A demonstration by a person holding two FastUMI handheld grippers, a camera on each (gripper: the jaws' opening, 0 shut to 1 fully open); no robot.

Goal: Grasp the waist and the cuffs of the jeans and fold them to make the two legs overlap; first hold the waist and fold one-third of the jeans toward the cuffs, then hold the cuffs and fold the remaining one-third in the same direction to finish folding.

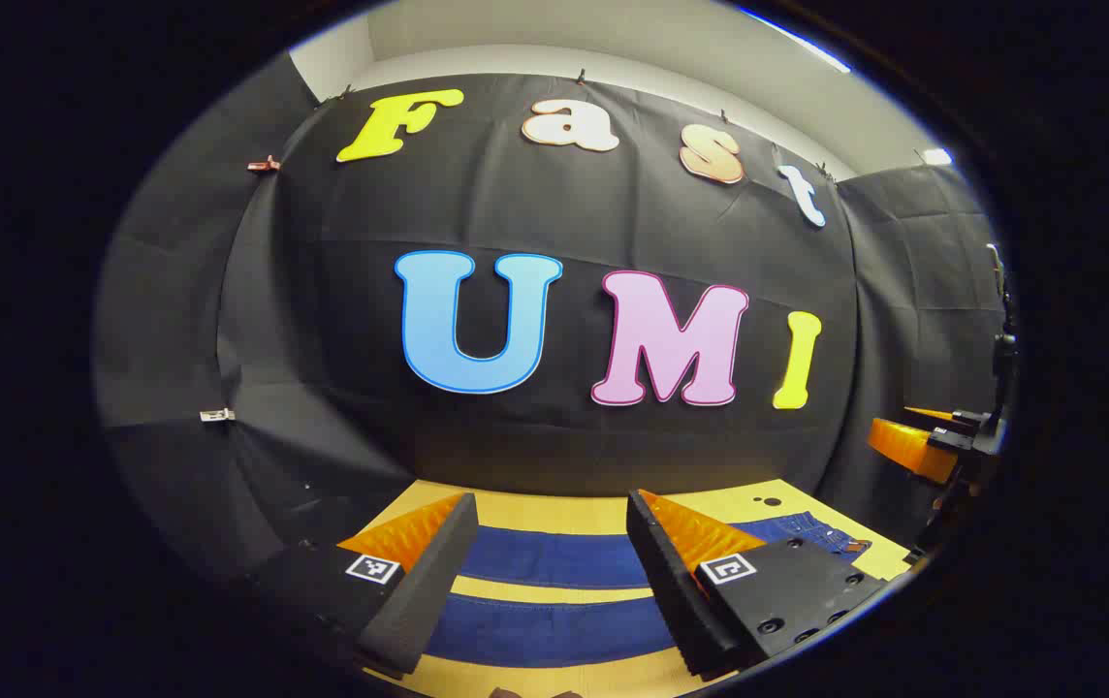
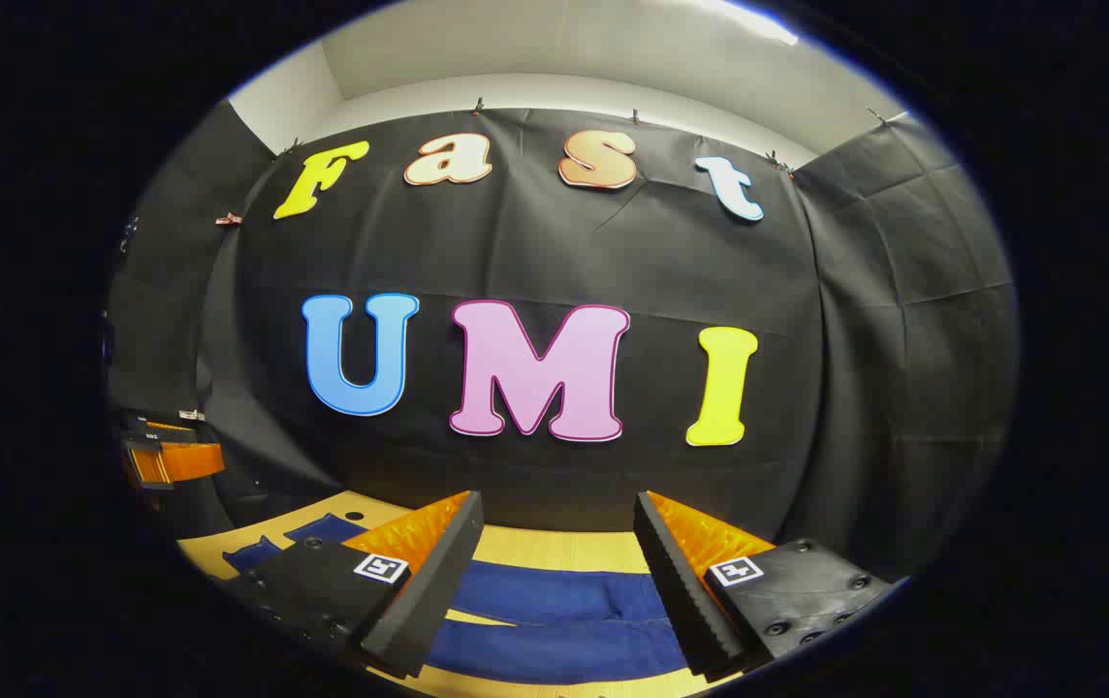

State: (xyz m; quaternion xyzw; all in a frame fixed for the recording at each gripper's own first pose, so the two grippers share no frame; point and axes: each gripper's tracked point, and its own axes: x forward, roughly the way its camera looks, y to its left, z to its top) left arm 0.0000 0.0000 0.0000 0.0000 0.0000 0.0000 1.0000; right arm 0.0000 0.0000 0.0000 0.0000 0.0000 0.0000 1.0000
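Left gripper view: jeans [image 1: 554,601] flat on table [image 1: 516,504], 2 legs side by side with a strip of wood between — not yet overlapped. Left gripper [image 1: 545,553] above the legs, jaws wide apart, empty. Right gripper [image 2: 554,572] likewise wide apart, holding nothing, over the legs. Probably step 1, leg-on-leg fold, not begun. Next: down to waist [image 1: 831,533] and cuffs, pinch cloth edges. Long axis across both views; waist toward the right in left gripper view, cuffs presumably left.
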